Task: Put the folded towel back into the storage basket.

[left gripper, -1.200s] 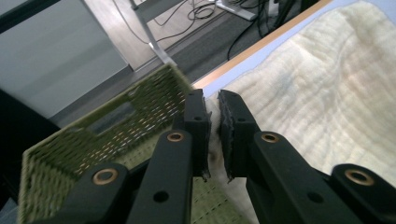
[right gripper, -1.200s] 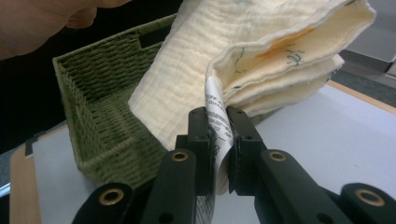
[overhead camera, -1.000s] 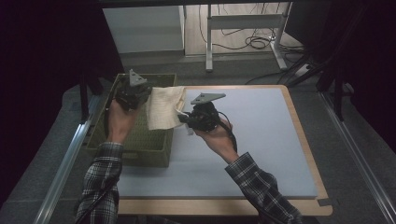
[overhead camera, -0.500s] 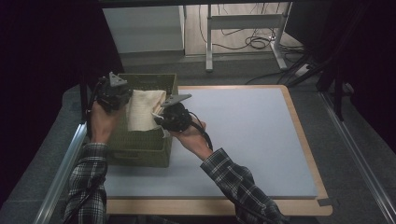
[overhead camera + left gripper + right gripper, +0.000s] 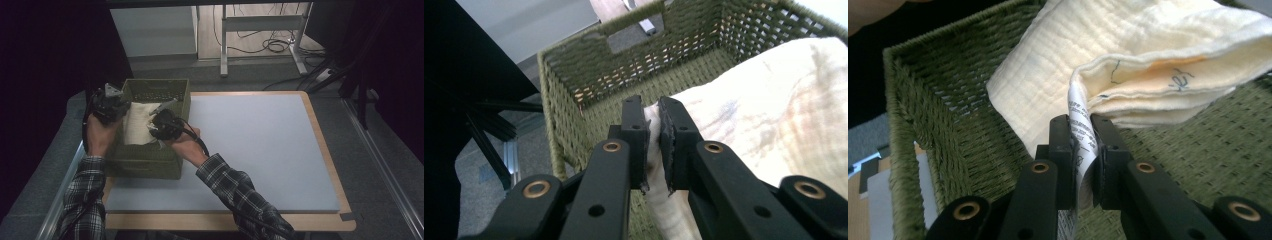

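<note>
Spanning the green woven basket (image 5: 150, 160) left to right, the folded cream muslin cloth (image 5: 137, 125) was held just above its floor, pinched at opposite ends by the left gripper (image 5: 651, 142) and right gripper (image 5: 1080, 160).

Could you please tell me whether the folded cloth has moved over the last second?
Yes. The folded cloth went left, from overhanging the green woven basket's right rim to over its inside.

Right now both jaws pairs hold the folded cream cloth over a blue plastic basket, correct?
Not quite. The basket is green and woven, not blue plastic, as the left gripper view shows. Both the left gripper and the right gripper do hold the folded cream cloth.
</note>
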Action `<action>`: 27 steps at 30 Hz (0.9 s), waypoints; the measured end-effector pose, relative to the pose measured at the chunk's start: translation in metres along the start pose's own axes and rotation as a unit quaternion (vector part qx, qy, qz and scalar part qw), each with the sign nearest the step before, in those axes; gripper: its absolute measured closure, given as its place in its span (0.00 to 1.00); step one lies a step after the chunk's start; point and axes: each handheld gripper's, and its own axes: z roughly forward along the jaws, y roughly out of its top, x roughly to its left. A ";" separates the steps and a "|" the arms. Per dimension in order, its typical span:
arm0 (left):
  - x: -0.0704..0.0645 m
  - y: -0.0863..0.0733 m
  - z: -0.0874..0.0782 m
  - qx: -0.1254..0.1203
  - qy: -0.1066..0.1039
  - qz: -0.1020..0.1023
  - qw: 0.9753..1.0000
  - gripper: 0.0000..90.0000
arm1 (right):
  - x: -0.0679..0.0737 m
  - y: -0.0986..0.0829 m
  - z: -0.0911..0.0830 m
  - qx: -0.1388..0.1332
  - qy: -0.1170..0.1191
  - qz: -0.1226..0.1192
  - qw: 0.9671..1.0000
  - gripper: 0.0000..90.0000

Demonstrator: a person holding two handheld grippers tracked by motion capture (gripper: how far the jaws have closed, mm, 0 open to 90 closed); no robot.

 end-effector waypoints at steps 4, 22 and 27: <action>0.005 -0.007 0.005 0.009 -0.003 0.001 1.000 0.91 | 0.006 0.005 0.012 0.020 0.000 -0.001 1.000 0.90; 0.000 -0.010 0.038 0.051 -0.015 0.011 0.999 0.90 | 0.002 0.015 0.033 0.089 -0.024 0.011 0.996 0.89; 0.000 -0.011 0.047 0.071 -0.019 0.008 0.997 0.89 | 0.001 0.017 0.038 0.109 -0.028 0.019 0.994 0.87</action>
